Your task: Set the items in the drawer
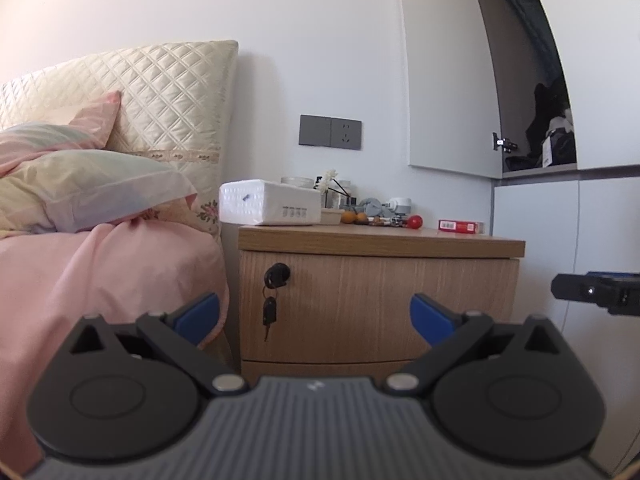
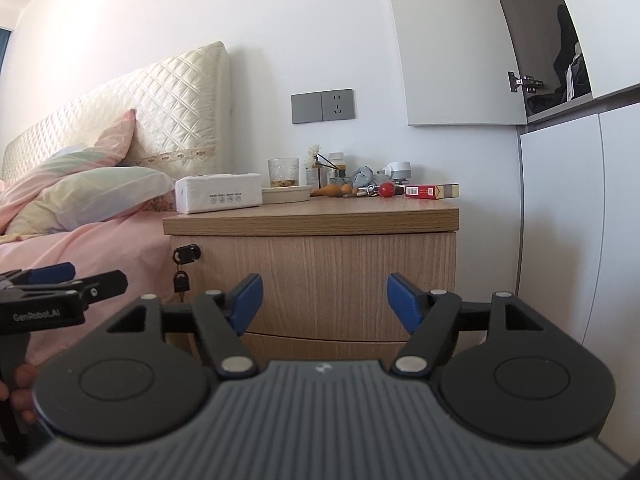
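Both spread, empty: left gripper (image 1: 315, 312), right gripper (image 2: 325, 300) level with closed drawer (image 2: 320, 280), off it. Likely staged to open before loading items (image 2: 384, 189) from nightstand (image 2: 312, 216).

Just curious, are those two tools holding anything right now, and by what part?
Nothing. Both the left tool and right tool are open and empty before the nightstand.

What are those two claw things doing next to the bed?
A person holds a gripper in each hand, facing the wooden nightstand. The left gripper and the right gripper are both open and hold nothing. The top drawer is shut, with keys hanging from its lock. The tissue box, the red ball and the red box sit on top, untouched.
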Tool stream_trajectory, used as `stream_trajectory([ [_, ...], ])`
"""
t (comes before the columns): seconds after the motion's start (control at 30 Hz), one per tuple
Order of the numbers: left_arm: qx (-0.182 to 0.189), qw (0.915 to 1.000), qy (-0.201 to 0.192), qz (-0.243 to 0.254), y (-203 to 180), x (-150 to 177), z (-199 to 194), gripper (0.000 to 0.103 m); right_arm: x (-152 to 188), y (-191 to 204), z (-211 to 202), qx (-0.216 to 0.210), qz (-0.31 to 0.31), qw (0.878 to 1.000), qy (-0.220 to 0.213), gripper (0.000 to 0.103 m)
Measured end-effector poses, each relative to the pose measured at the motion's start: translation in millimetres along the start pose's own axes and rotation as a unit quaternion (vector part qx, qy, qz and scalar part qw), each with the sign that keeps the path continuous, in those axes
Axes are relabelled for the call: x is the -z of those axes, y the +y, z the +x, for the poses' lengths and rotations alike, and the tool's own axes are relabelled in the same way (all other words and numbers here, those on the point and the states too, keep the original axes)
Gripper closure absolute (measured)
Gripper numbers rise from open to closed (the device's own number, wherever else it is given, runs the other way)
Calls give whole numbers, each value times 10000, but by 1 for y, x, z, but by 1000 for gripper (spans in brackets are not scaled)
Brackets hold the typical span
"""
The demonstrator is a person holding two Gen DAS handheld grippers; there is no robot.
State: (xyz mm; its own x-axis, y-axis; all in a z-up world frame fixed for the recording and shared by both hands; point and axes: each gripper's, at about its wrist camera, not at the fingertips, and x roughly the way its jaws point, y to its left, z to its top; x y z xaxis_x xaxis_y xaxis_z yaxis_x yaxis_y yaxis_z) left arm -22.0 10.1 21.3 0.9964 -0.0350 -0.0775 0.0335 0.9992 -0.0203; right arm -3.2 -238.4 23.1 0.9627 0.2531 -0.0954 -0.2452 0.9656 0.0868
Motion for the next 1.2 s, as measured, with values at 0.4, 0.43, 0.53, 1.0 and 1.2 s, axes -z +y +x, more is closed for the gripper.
stream_trajectory([
  [0.4,6,9999,72,100,-4,4,2,1,3,2,0,-163,-80,9998,31,17],
  [0.43,-3,9999,74,104,-4,5,2,1,3,2,0,-151,-79,9999,28,17],
  [0.53,-18,9999,74,117,-5,4,1,1,4,2,0,-105,-80,9999,34,17],
  [1.0,29,9999,64,137,-6,5,0,1,5,2,2,-72,-76,9999,67,17],
  [1.2,29,9999,44,135,-6,4,-1,1,6,1,2,-53,-61,9999,71,17],
])
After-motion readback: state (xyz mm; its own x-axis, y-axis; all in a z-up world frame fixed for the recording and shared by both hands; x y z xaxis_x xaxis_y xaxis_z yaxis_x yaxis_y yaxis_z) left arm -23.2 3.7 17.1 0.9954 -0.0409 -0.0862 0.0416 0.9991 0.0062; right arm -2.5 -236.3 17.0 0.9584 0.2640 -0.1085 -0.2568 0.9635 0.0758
